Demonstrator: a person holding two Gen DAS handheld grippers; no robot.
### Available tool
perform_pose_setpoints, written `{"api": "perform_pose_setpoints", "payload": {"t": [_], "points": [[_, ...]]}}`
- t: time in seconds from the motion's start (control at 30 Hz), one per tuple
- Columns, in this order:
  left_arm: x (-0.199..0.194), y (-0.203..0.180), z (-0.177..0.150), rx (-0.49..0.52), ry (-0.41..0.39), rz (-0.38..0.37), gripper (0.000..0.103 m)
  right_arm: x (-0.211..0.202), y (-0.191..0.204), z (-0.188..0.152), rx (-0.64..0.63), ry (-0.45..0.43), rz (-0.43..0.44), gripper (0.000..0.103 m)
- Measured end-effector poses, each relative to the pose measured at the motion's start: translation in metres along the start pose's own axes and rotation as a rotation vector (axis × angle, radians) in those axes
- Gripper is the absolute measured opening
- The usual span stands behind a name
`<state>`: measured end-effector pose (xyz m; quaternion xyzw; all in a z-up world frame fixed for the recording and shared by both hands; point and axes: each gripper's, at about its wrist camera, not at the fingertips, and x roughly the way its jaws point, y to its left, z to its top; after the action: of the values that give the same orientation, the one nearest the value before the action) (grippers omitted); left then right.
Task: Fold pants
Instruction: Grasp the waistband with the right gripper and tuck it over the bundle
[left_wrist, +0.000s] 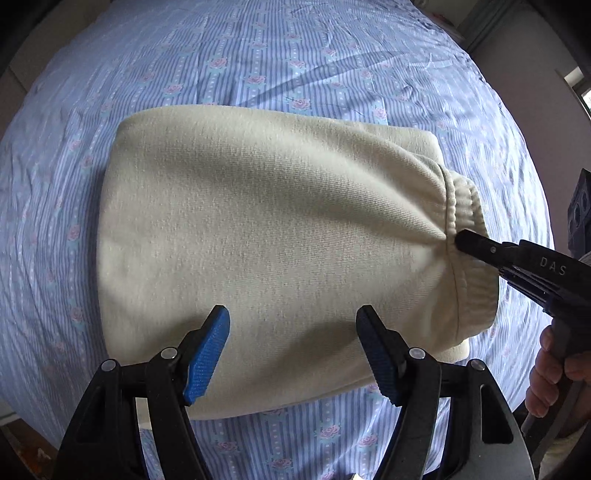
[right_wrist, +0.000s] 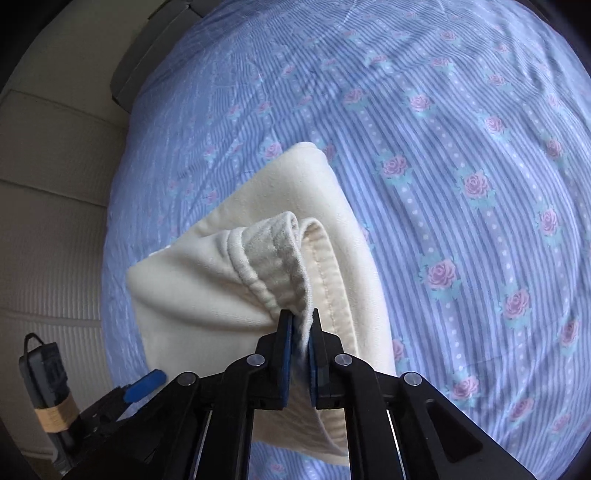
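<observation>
Cream pants (left_wrist: 266, 236) lie folded into a thick rectangle on the bed. My left gripper (left_wrist: 293, 314) hovers over their near edge, open, with nothing between its blue pads (left_wrist: 207, 354). My right gripper (right_wrist: 302, 319) is shut on the ribbed waistband (right_wrist: 269, 258) at the fold's right end. In the left wrist view the right gripper (left_wrist: 465, 240) comes in from the right and pinches that waistband (left_wrist: 467, 206). A person's hand (left_wrist: 554, 373) holds its handle.
A blue striped bedsheet with pink roses (left_wrist: 295, 55) covers the bed all around the pants. A pale padded headboard or wall (right_wrist: 48, 206) runs along the left in the right wrist view. A dark device with tape (right_wrist: 48, 384) sits at the lower left there.
</observation>
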<state>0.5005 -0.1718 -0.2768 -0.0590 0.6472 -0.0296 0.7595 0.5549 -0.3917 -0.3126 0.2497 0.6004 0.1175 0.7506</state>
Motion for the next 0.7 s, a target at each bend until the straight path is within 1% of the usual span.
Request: {"api": "perform_pose_setpoints", "payload": {"t": [0.07, 0.1, 0.13, 0.2, 0.3, 0.37, 0.47, 0.53, 0.57, 0.63, 0.7], "points": [[0.0, 0.0, -0.003, -0.002, 0.005, 0.009, 0.071, 0.0, 0.001, -0.001, -0.009, -0.001, -0.024, 0.025], [-0.001, 0.0, -0.004, -0.005, 0.005, 0.01, 0.071, -0.002, -0.001, 0.0, -0.005, 0.003, -0.045, 0.039], [-0.002, 0.0, -0.006, -0.008, 0.004, 0.009, 0.071, -0.003, -0.001, -0.001, -0.001, 0.003, -0.07, 0.047], [-0.002, 0.001, -0.009, -0.016, 0.004, 0.012, 0.072, -0.016, -0.004, -0.009, -0.01, -0.011, -0.085, 0.05], [-0.003, 0.003, -0.016, -0.026, 0.008, 0.012, 0.072, -0.028, -0.003, -0.024, -0.063, -0.023, -0.102, 0.054], [0.0, 0.002, -0.02, -0.026, 0.018, 0.017, 0.073, -0.03, 0.001, -0.033, -0.107, -0.013, -0.089, 0.054], [0.014, 0.001, -0.026, -0.023, 0.053, 0.02, 0.076, -0.017, 0.002, -0.045, -0.143, 0.036, -0.073, 0.054], [0.03, -0.001, -0.031, -0.012, 0.106, 0.033, 0.076, -0.01, 0.001, -0.049, -0.16, 0.036, -0.089, 0.026], [0.038, -0.003, -0.034, 0.01, 0.126, 0.043, 0.076, -0.01, 0.001, -0.05, -0.166, 0.038, -0.123, 0.02], [0.045, -0.014, -0.04, 0.084, 0.117, 0.096, 0.078, -0.014, -0.003, -0.051, -0.134, 0.026, -0.114, 0.019], [0.044, -0.022, -0.04, 0.113, 0.111, 0.123, 0.078, -0.014, -0.007, -0.053, -0.129, 0.029, -0.137, 0.019]]}}
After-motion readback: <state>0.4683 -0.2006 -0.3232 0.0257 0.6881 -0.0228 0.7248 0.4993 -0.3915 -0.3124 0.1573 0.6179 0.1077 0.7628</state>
